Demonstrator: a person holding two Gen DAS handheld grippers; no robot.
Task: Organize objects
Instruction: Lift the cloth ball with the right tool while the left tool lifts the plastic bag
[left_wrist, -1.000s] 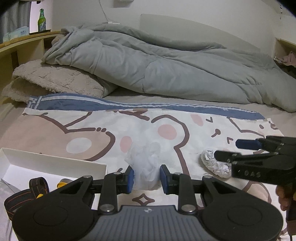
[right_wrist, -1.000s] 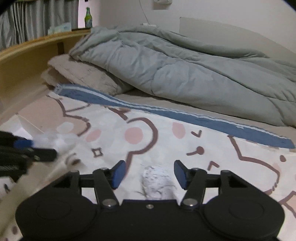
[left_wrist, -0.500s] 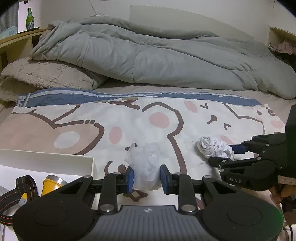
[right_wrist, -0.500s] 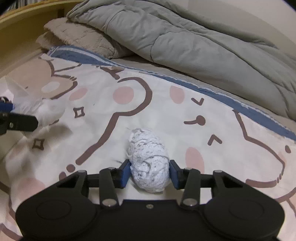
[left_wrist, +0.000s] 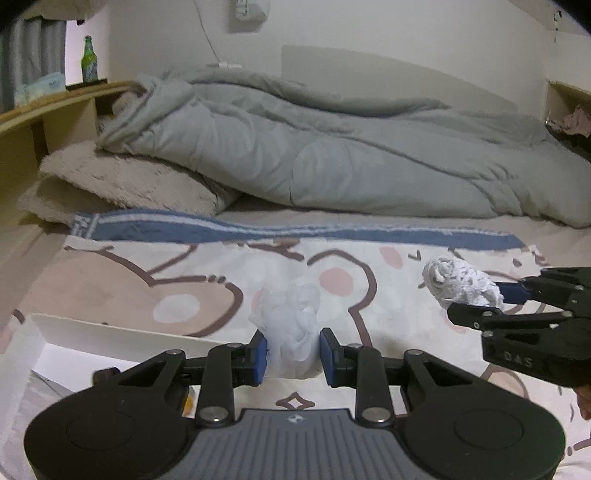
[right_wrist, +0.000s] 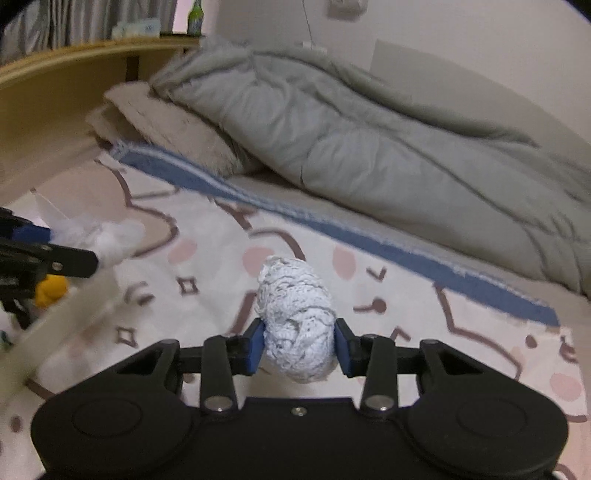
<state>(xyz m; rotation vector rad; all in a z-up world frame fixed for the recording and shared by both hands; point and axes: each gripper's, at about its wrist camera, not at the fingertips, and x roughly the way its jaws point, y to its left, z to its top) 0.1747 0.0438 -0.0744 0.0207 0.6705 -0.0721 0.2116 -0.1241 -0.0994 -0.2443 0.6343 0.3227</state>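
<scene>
Left gripper (left_wrist: 290, 356): blue pads pinch a crumpled white plastic bag (left_wrist: 291, 325), which bulges forward toward 12 o'clock, clear of the bedsheet as far as the view tells. Right gripper (right_wrist: 299, 345): jaws closing, pads already pressed on both flanks of a rolled white speckled cloth bundle (right_wrist: 295, 317). Bundle's long axis runs straight out along the fingers, about 12 o'clock, most of its length past the pads.

Outward, left wrist view: white box (left_wrist: 110, 334) at roughly 9 o'clock of the left gripper, its near wall just beside the left finger; contents mostly hidden behind the gripper body. Right wrist view: the same box's wall is at 9 o'clock, blurred, with a yellow object (right_wrist: 50, 291) behind it and the left gripper between.

Key relation, as a judgement: if the box is the destination, it lies to the left of both grippers. Left hand is much nearer, nearly over the rim. Right hand must travel toward 9 o'clock across the cartoon bedsheet (left_wrist: 369, 280), past the left gripper. Collision risk if both go at once.

Beyond: grey duvet (left_wrist: 332, 158), beige pillow (left_wrist: 122, 181), green bottle (left_wrist: 89, 59) on the wooden shelf at far 11 o'clock.
</scene>
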